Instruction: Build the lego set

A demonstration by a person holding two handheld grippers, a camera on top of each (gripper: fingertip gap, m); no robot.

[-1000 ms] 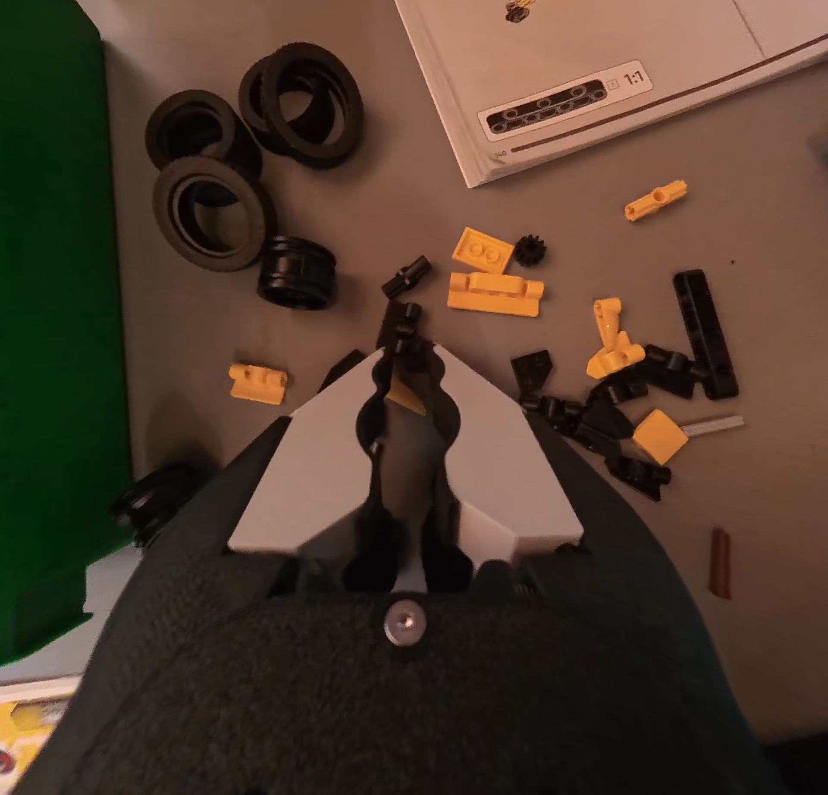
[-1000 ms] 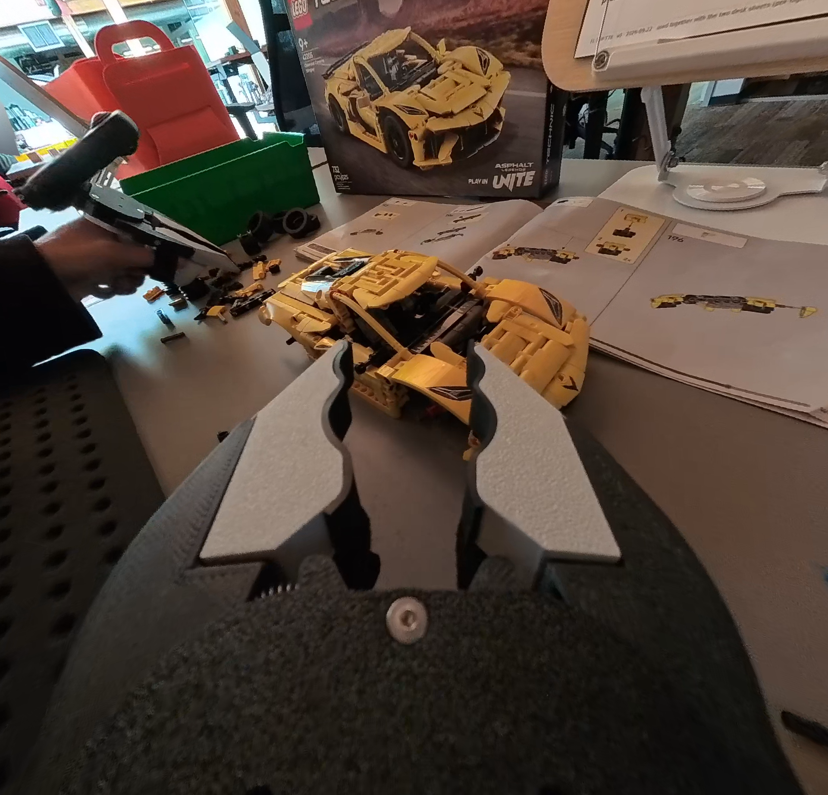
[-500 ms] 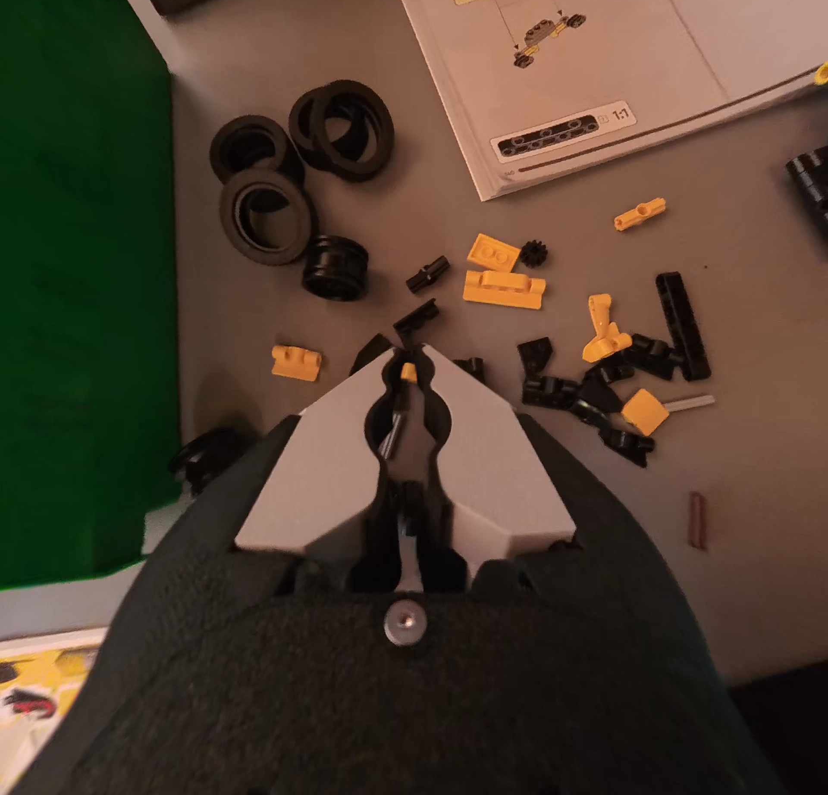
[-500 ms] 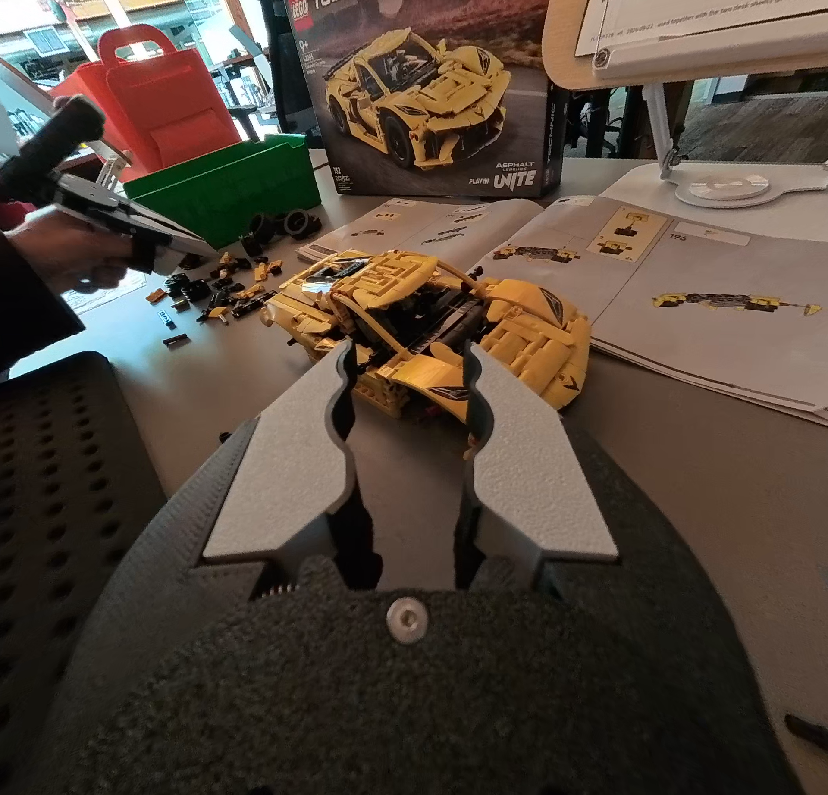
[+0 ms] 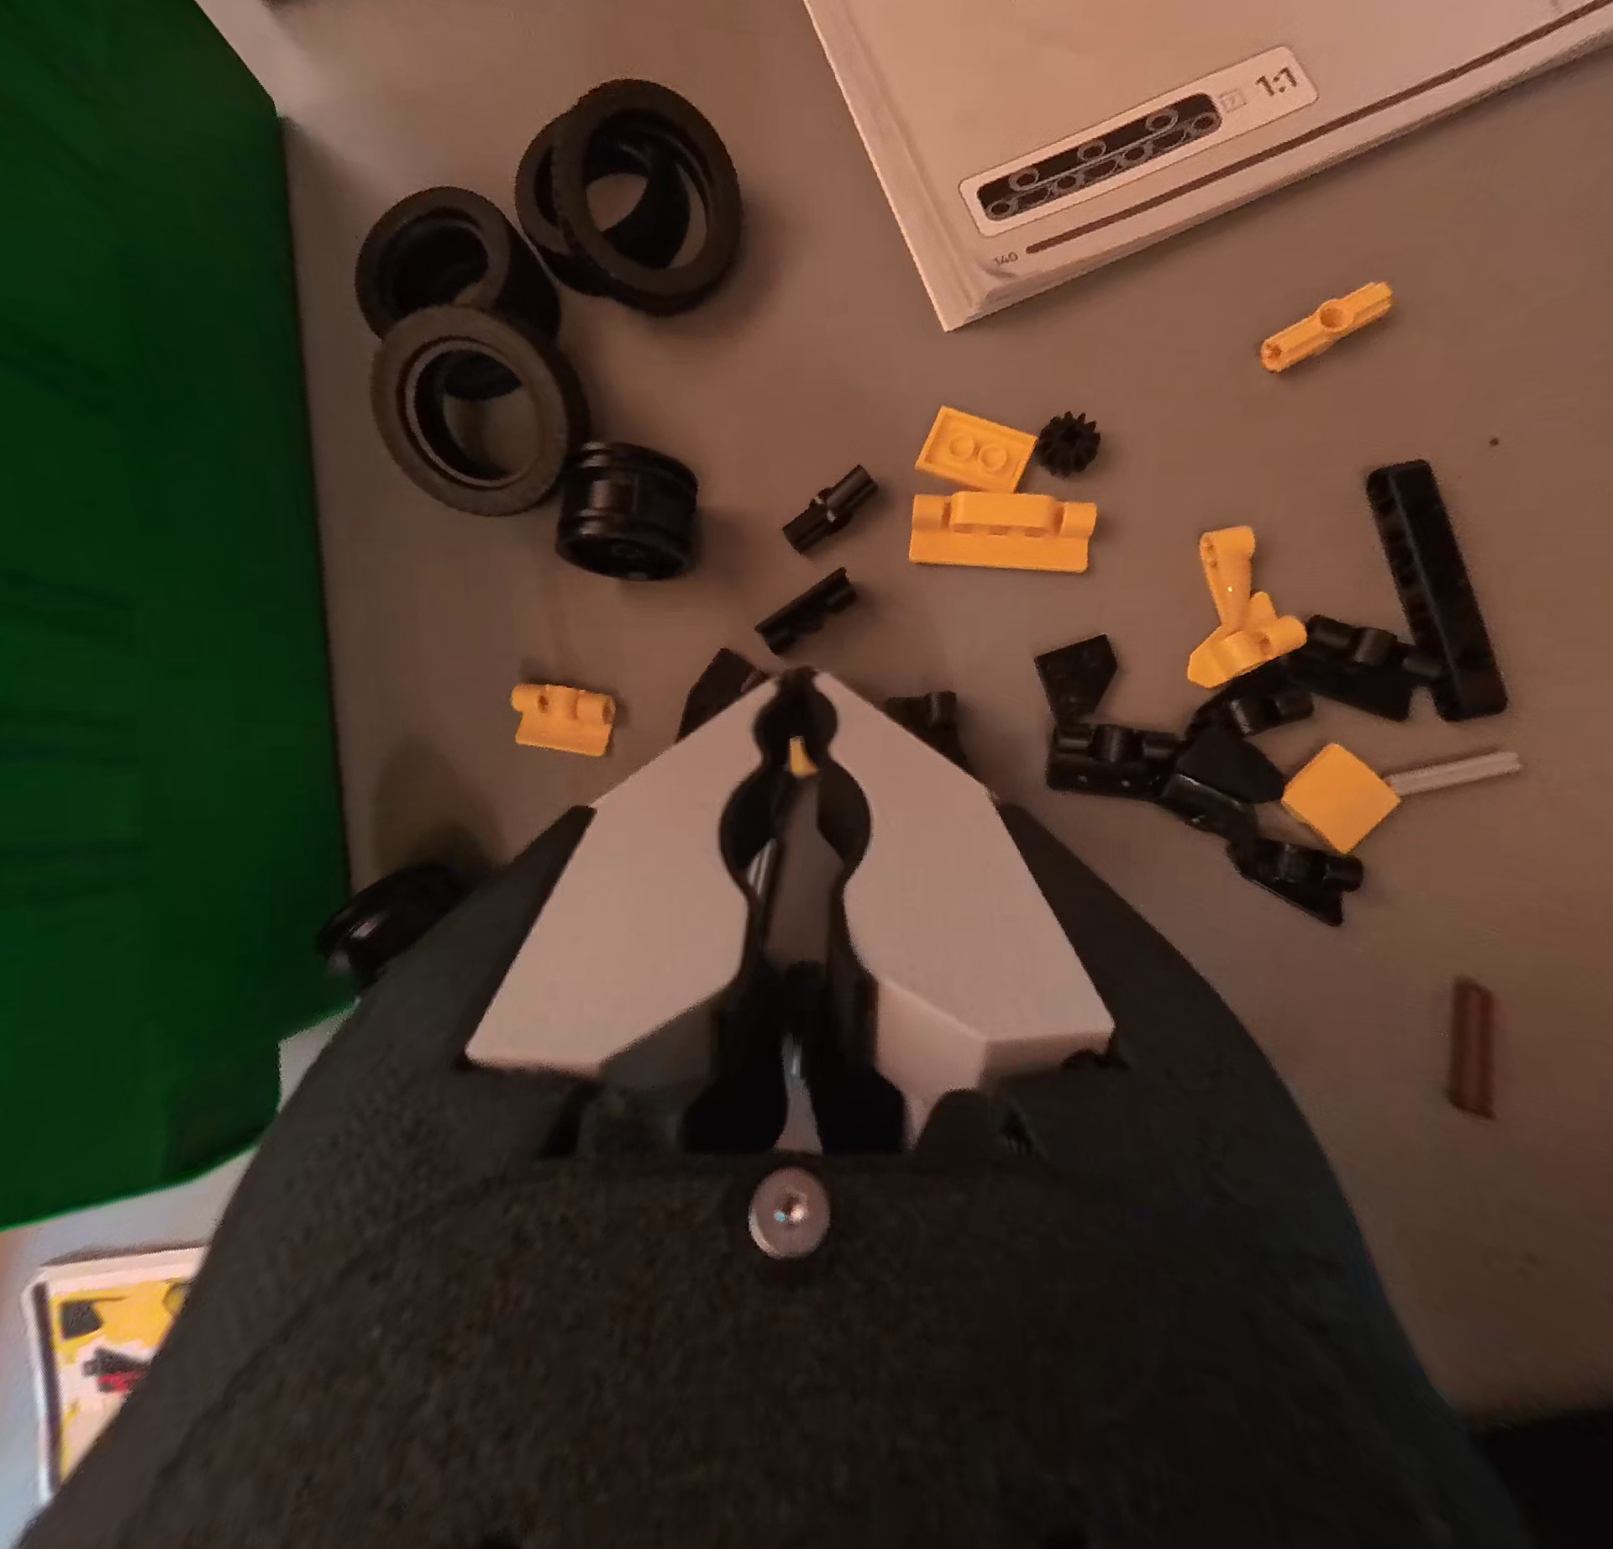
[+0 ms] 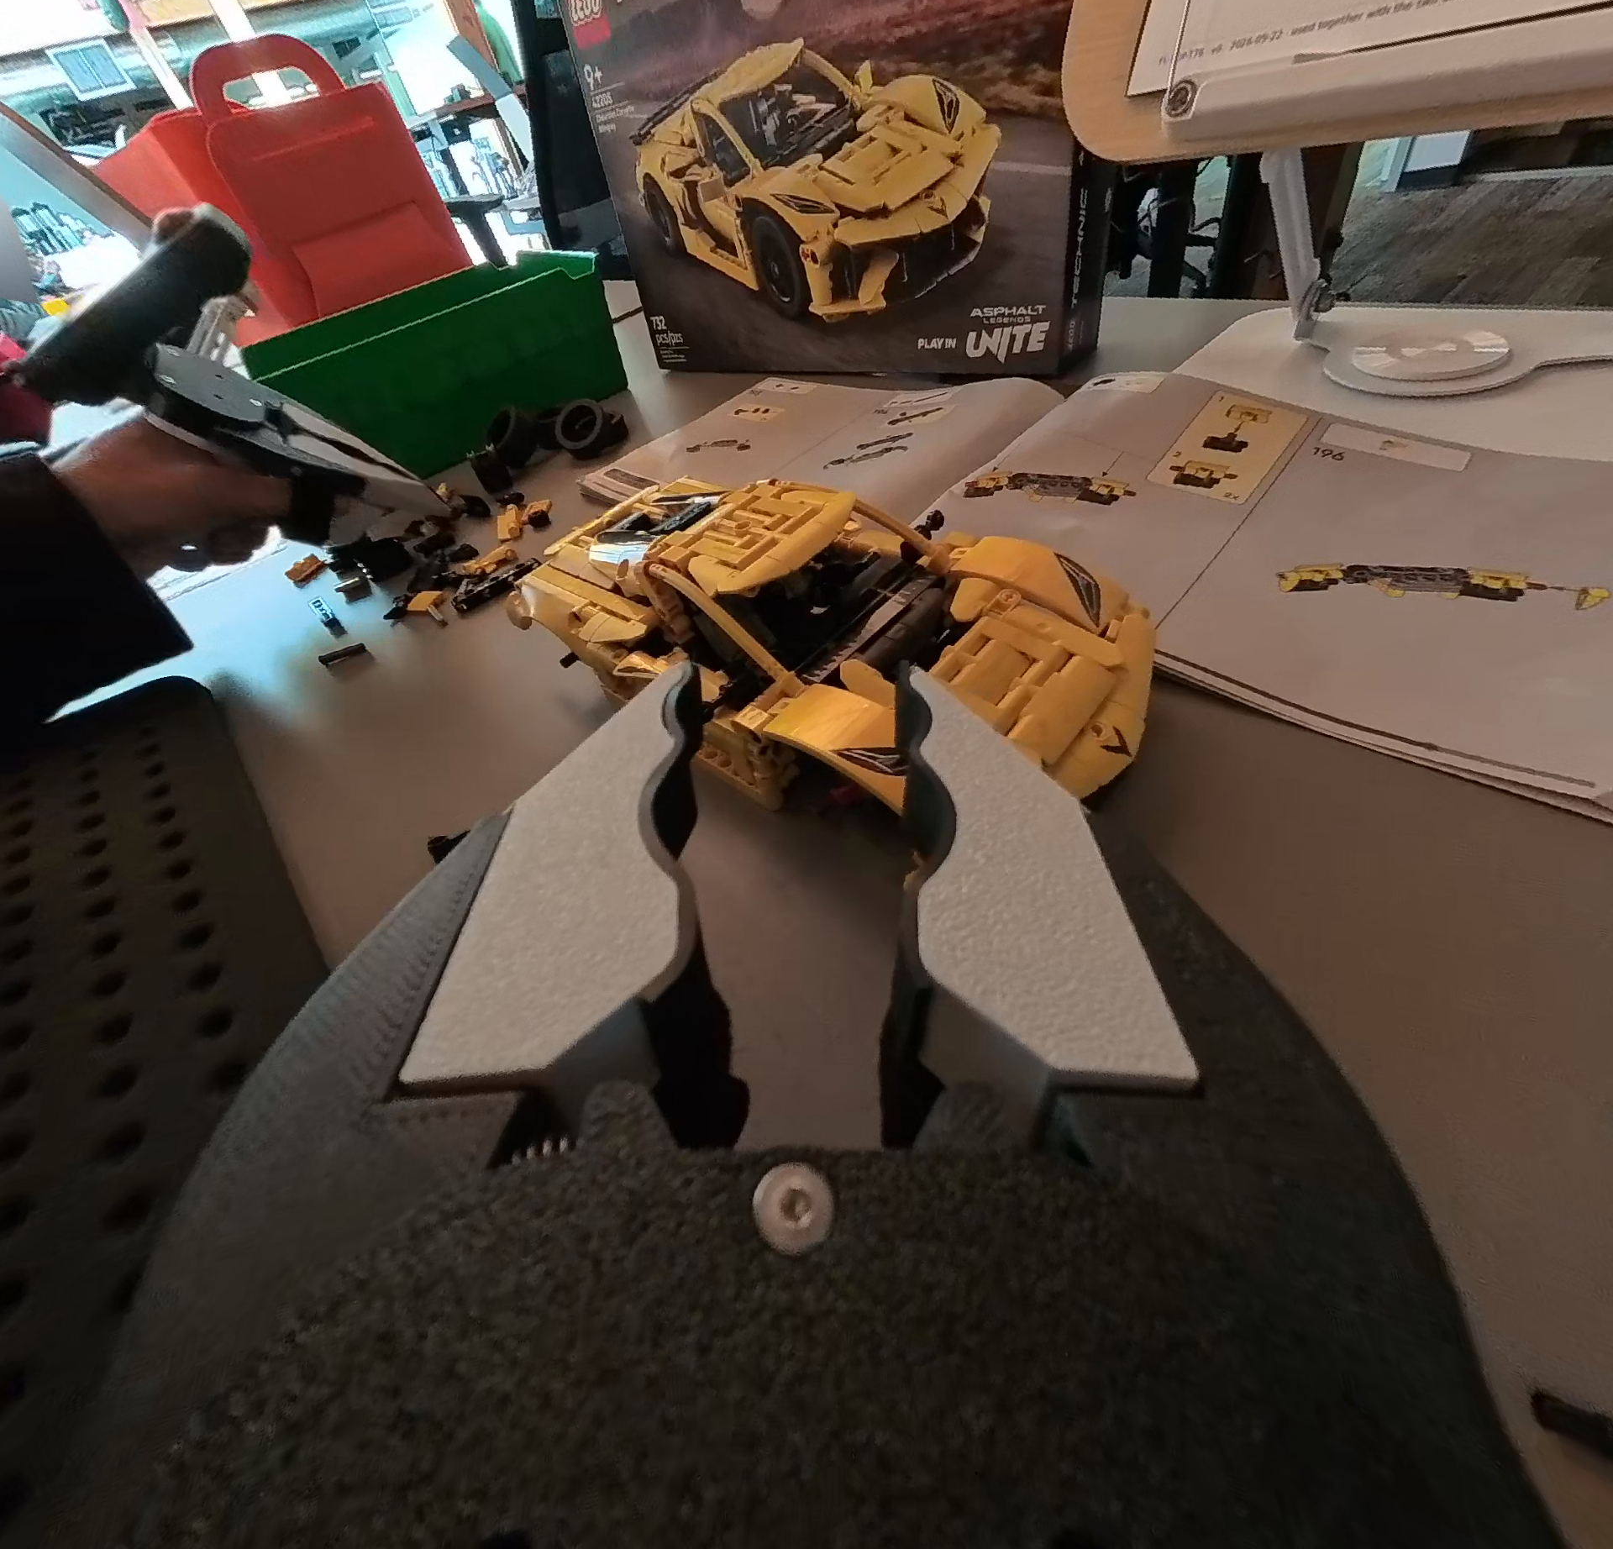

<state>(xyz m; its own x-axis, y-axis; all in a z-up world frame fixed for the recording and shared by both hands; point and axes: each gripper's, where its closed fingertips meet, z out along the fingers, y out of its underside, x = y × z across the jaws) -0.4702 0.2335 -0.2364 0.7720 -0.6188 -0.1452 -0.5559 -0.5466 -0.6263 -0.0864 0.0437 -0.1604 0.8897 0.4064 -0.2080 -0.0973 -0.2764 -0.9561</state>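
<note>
In the left wrist view my left gripper (image 5: 790, 685) is low over the loose black and yellow pieces, and its fingertips meet. A small yellow bit (image 5: 796, 756) shows in the slot behind the tips; I cannot tell whether the pads press on it. A black clip piece (image 5: 805, 610) lies just ahead of the tips. The right wrist view shows this gripper (image 6: 436, 503) held by a hand, tips down at the pile. My right gripper (image 6: 796, 695) is open in front of the yellow car model (image 6: 838, 599). The car's near fender (image 6: 829, 717) shows between the fingertips.
Black tyres (image 5: 471, 412) and a wheel hub (image 5: 627, 512) lie by the green bin (image 5: 131, 547). The open instruction booklet (image 6: 1309, 564) lies right of the car, and the set's box (image 6: 838, 154) stands behind it. A perforated black mat (image 6: 105, 940) lies at the left. There is about 45 cm between the tips of the two grippers. Measured from the fingertips, the wheel hub (image 5: 627, 512) is 5 cm or so from the left gripper and 45 cm from the right.
My left gripper's jaws closed until the tips met, leaving the black clip piece on the table. It rose, then came back down. My right gripper's jaws narrowed slightly by the car.
</note>
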